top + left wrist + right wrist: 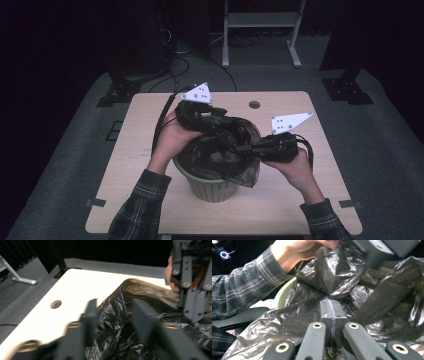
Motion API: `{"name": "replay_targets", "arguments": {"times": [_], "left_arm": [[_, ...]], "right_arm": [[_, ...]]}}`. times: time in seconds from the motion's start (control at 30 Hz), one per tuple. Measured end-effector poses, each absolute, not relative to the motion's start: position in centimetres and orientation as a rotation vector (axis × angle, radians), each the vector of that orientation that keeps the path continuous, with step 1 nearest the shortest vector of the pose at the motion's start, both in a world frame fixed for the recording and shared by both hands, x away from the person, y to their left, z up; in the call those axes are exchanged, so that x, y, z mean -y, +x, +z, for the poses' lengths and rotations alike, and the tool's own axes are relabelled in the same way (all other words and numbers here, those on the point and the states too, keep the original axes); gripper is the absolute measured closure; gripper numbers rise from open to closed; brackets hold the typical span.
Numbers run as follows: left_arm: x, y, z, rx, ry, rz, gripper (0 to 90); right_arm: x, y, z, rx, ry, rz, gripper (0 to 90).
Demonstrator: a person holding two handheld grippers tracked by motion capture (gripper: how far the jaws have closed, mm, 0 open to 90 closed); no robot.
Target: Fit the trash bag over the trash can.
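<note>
The work in hand looks like fitting a black bin bag (pixel 220 150) into the pale green bucket (pixel 212 187) that stands near the front middle of the table (pixel 150 115): the bag sits in the bucket's mouth, crumpled, with part of it draped over the rim on the right. The right gripper (pixel 331 311) has its jaws pressed together, apparently pinching a fold of the bag above the bucket. The left gripper (pixel 113 317), over the bucket's far side, has its jaws part spread with plastic lying between them; no firm pinch shows. Next, I judge, it must close on the bag's edge and pull it out over the rim. The bucket's inside is hidden by the plastic, and motion blurs the left jaws.
</note>
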State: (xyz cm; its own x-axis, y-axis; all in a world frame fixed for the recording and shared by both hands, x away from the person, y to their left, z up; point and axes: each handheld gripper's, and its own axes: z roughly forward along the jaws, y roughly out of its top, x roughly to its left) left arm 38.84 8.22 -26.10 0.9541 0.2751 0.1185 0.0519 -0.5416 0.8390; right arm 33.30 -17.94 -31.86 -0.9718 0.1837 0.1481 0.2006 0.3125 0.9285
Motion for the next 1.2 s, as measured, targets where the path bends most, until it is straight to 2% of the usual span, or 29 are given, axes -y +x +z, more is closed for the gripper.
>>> {"name": "replay_targets", "arguments": {"times": [0.1,0.17,0.2,0.27,0.3,0.4,0.47,0.6,0.67,0.7,0.73,0.77,0.8,0.83,1.2], "left_arm": [[-8.1,38.9,-26.4,-0.232,2.153,0.288,83.9],[-8.1,38.9,-26.5,-0.233,2.161,0.266,89.9],[-8.1,38.9,-26.5,-0.238,2.161,0.265,89.9],[-8.1,38.8,-26.6,-0.242,2.156,0.261,89.9],[-8.2,38.7,-26.6,-0.240,2.151,0.261,89.9],[-8.3,38.6,-26.6,-0.246,2.149,0.264,90.0],[-8.4,38.5,-26.6,-0.248,2.141,0.264,89.9],[-8.5,38.5,-26.6,-0.256,2.129,0.259,90.0],[-8.6,38.5,-26.6,-0.261,2.123,0.255,90.0],[-8.8,38.5,-26.5,-0.265,2.116,0.260,90.0],[-8.8,38.5,-26.5,-0.265,2.116,0.260,90.0],[-8.9,38.5,-26.5,-0.272,2.111,0.257,90.0],[-9.0,38.5,-26.4,-0.274,2.107,0.263,90.0],[-9.3,38.5,-26.3,-0.290,2.102,0.280,90.0],[-14.3,38.6,-25.8,-0.431,2.045,0.363,90.0]], "right_arm": [[18.2,33.1,-31.7,2.539,-0.374,-1.820,87.9],[18.7,33.1,-31.4,2.523,-0.391,-1.846,82.7],[19.1,33.0,-31.2,2.524,-0.407,-1.874,79.6],[19.4,33.0,-31.0,2.520,-0.437,-1.897,78.7],[19.9,33.0,-30.6,2.517,-0.466,-1.926,73.8],[20.4,33.2,-29.9,2.518,-0.511,-1.977,73.0],[19.9,33.5,-29.2,2.565,-0.595,-2.002,64.3],[18.9,34.1,-28.9,2.606,-0.661,-1.970,61.0],[18.0,34.8,-29.1,2.630,-0.711,-1.927,63.4],[17.3,35.2,-29.5,2.646,-0.734,-1.871,74.2],[17.3,35.2,-29.5,2.646,-0.734,-1.871,74.2],[16.9,35.5,-29.9,2.679,-0.774,-1.815,86.2],[16.9,35.5,-29.9,2.679,-0.774,-1.815,86.2],[16.8,35.5,-30.0,2.690,-0.779,-1.806,90.0],[19.4,34.1,-30.1,2.675,-0.771,-1.850,90.0]]}}
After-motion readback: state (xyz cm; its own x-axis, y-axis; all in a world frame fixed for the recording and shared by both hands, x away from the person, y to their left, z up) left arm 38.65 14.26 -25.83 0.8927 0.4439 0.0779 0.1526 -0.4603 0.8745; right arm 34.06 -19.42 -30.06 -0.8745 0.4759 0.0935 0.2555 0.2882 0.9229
